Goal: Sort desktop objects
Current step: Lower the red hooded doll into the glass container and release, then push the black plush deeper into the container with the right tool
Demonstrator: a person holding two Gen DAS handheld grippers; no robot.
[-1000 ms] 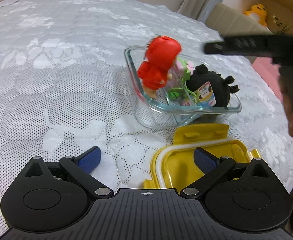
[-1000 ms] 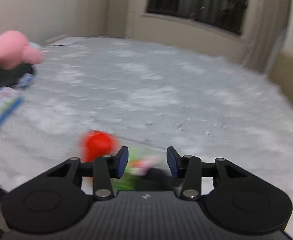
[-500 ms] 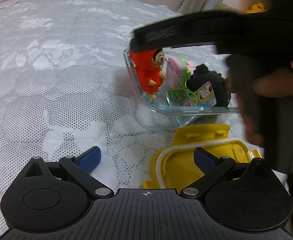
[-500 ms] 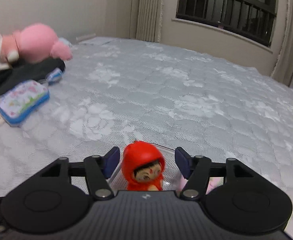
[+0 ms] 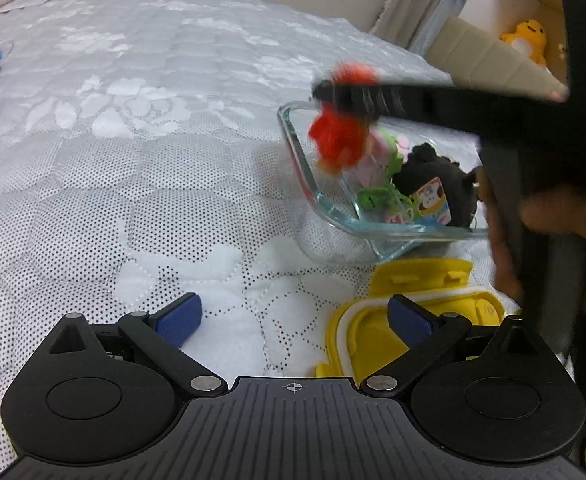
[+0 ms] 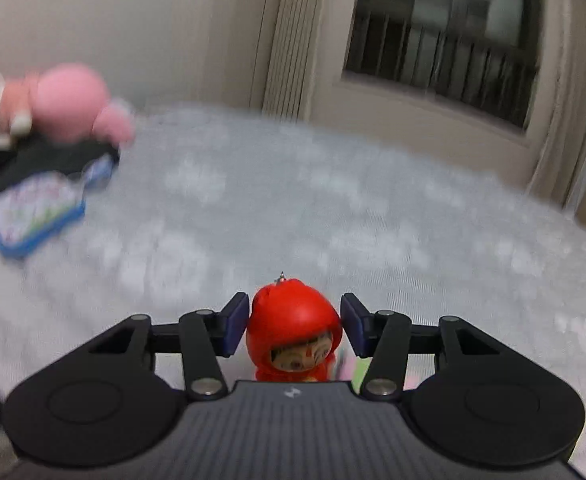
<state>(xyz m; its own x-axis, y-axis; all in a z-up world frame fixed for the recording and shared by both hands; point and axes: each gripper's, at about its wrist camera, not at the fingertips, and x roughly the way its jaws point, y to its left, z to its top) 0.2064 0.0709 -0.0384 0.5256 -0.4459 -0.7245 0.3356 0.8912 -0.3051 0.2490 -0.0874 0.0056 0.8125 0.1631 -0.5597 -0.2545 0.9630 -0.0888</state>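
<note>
Whereas half a second ago its jaws stood wider, the right gripper (image 6: 295, 326) now brackets the red-hooded figurine (image 6: 293, 330) above the clear glass container (image 5: 333, 208); contact is unclear, its body blurred. The left gripper (image 5: 293, 320) gapes empty.

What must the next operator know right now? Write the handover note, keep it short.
Left gripper: open, holding nothing, hovering over the bedspread beside the yellow lid.
Right gripper: pads on either side of the red hooded figure at the glass container's far corner; the blur hides whether it grips.
Done: black plush and pink-green toy lie in the container.
Left: settle the figure, then probably fit the lid, which is off.
</note>
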